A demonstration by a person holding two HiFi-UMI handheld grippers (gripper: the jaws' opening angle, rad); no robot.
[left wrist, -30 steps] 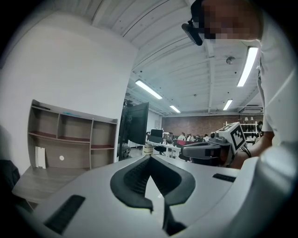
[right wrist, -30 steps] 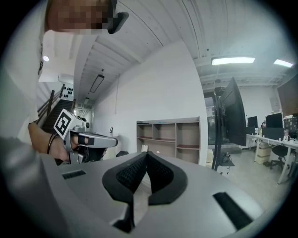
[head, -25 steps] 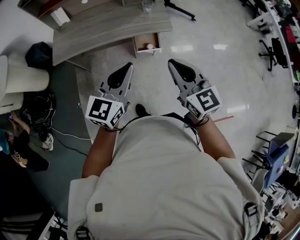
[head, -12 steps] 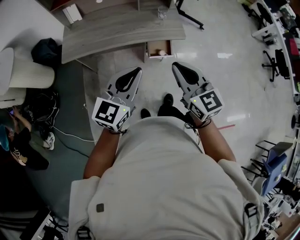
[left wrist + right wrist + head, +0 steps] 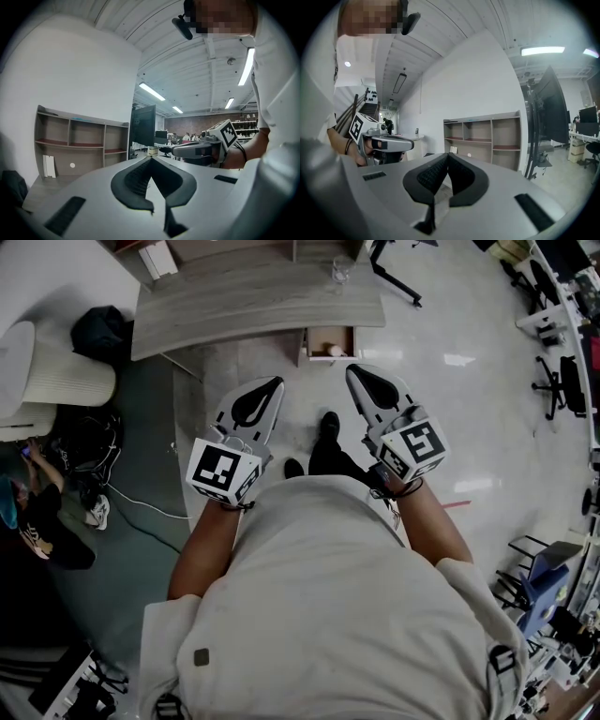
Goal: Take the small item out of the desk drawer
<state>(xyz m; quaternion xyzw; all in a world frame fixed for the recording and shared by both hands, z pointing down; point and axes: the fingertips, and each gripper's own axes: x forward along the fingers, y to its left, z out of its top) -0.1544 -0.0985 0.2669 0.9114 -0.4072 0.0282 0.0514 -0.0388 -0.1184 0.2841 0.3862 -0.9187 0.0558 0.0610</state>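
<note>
In the head view a grey wooden desk [image 5: 253, 296] stands ahead, its small drawer [image 5: 328, 341] pulled open. A small pale item [image 5: 335, 351] lies inside the drawer. My left gripper [image 5: 277, 382] and right gripper [image 5: 352, 369] are held side by side at waist height, short of the drawer and well above the floor. Both are shut with nothing between the jaws. The left gripper view shows its jaws [image 5: 150, 158] meeting at the tip, with the right gripper [image 5: 199, 150] beside it. The right gripper view shows its own tips [image 5: 447, 154] together too.
A drinking glass [image 5: 338, 273] stands on the desk. A black bag [image 5: 98, 334] and a white seat [image 5: 52, 381] are at the left, where a person [image 5: 37, 512] sits among cables. Office chairs [image 5: 562, 381] line the right. An open shelf unit [image 5: 483, 138] stands behind the desk.
The desk and open drawer have come nearer and shifted right in the head view as the person steps forward. Both grippers stay shut and level.
</note>
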